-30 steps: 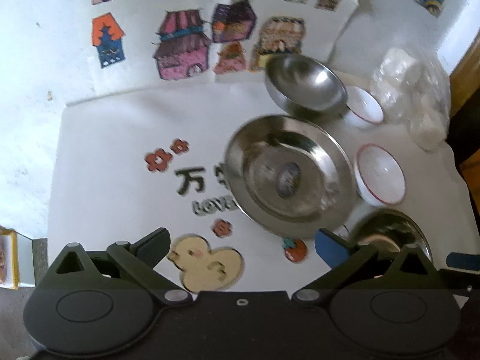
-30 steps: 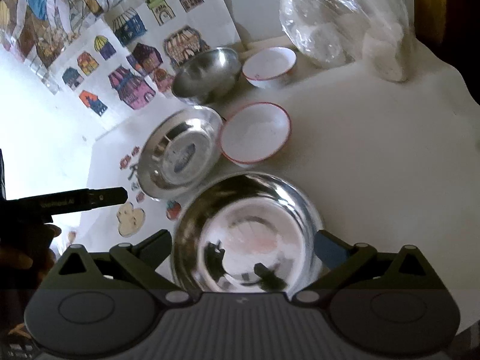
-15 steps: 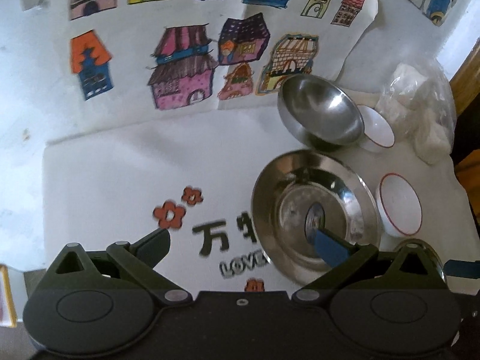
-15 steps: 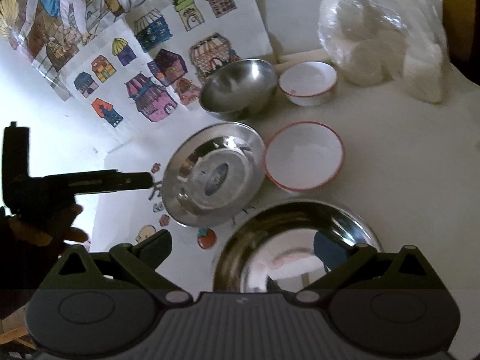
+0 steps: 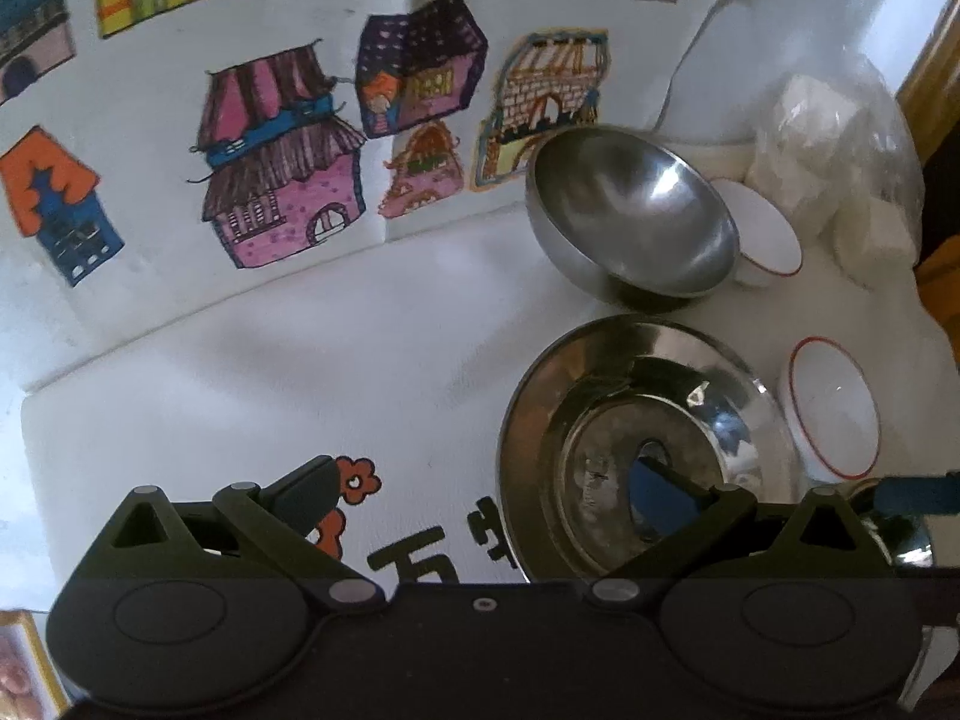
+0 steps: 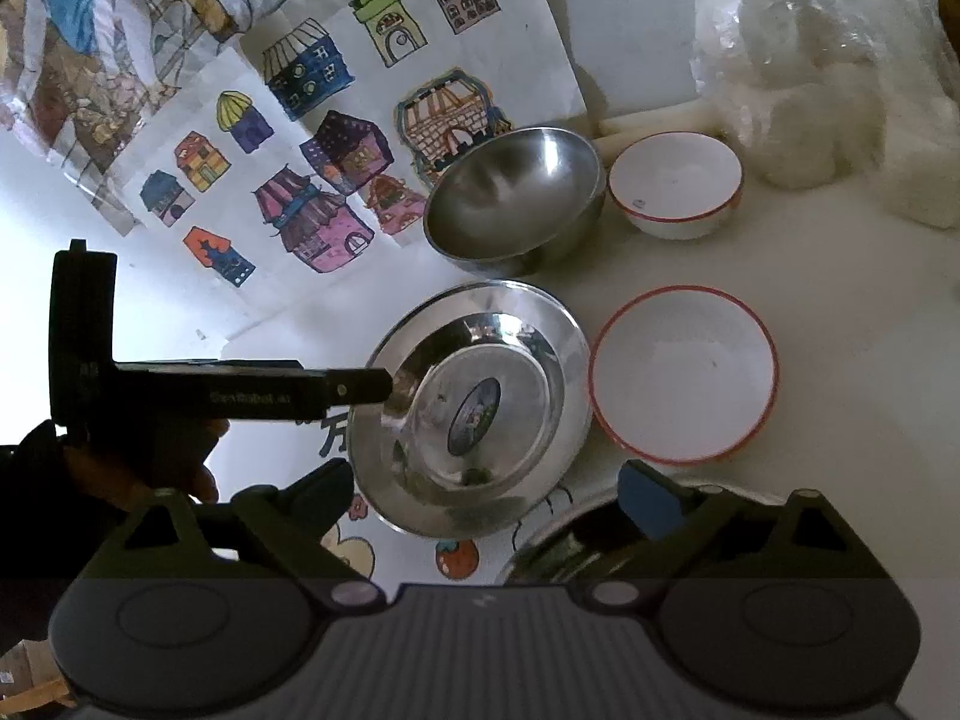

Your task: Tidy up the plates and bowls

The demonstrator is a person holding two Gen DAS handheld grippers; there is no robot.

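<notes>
Straddling the near-left rim of the steel plate (image 5: 648, 420), the left gripper (image 5: 498, 492) stands wide, one finger over the plate's well and the other over the white tablecloth (image 5: 300, 360); contact cannot be told. Beyond the plate sits a steel bowl (image 6: 516, 198), with a small red-rimmed bowl (image 6: 675, 183) beside it toward the bagged white stuff (image 6: 810, 90). A larger red-rimmed bowl (image 6: 684, 378) lies just right of the plate. The right gripper (image 6: 486, 498) has just been narrowing slightly yet gapes wide, empty, above a second steel basin (image 6: 552, 546) at the near edge.
</notes>
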